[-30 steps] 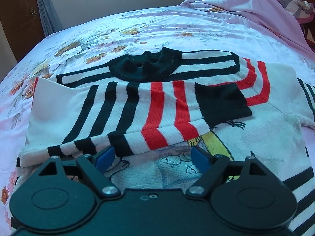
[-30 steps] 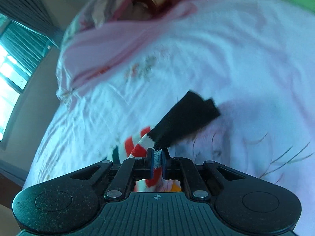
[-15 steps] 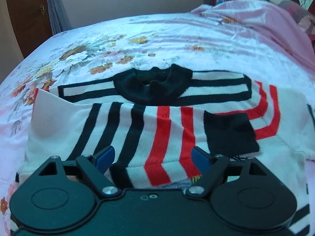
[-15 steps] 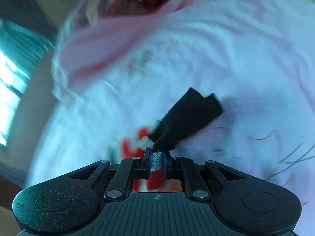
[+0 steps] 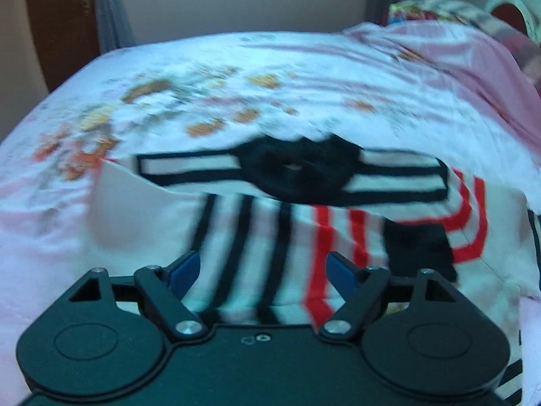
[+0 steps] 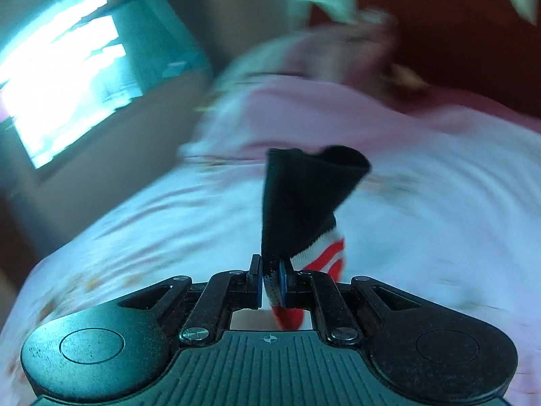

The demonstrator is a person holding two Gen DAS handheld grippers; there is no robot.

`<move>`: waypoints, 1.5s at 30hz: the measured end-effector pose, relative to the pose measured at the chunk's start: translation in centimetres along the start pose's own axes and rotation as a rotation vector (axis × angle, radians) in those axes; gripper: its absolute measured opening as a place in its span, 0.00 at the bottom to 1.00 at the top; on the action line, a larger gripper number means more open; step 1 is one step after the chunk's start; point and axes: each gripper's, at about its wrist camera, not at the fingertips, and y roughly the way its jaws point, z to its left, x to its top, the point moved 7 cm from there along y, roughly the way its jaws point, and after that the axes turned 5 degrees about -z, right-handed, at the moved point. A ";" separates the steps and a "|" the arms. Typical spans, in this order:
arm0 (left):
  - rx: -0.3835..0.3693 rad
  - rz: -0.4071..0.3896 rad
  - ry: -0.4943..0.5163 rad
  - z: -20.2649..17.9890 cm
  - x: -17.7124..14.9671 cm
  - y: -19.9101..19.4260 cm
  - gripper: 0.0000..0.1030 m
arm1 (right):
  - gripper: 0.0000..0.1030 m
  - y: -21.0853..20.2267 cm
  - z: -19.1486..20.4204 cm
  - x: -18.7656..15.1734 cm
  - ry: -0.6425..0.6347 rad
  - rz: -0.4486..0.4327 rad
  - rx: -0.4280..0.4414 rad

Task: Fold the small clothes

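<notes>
A small white sweater (image 5: 142,223) with black and red stripes and a black collar (image 5: 297,172) lies on the bed. One sleeve is folded across its chest, its black cuff (image 5: 419,247) at the right. My left gripper (image 5: 265,267) is open and empty just above that folded sleeve. My right gripper (image 6: 270,282) is shut on the other sleeve near its black cuff (image 6: 304,199) and holds it up off the bed; the cuff stands up in front of the fingers.
The bed has a pink floral sheet (image 5: 209,101). A bunched pink blanket (image 5: 473,77) lies at the far right. A wall with a window (image 6: 64,77) and a dark wooden door (image 5: 57,27) stand beyond the bed.
My left gripper has moved forward over the folded sleeve toward the collar. My right gripper has lifted and swung the held sleeve, so the cuff now points upward.
</notes>
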 end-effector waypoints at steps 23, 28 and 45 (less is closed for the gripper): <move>-0.243 0.124 -0.378 5.4 -0.8 0.6 0.92 | 0.70 -0.1 18.5 -14.0 -0.160 0.321 0.409; -0.271 0.144 -0.449 3.7 -1.1 0.7 0.96 | 0.70 -0.9 15.1 -13.5 -0.155 0.308 0.357; -0.335 -0.024 -0.437 3.7 2.9 -1.6 0.04 | 0.70 -0.8 9.7 -11.2 -0.142 0.239 0.220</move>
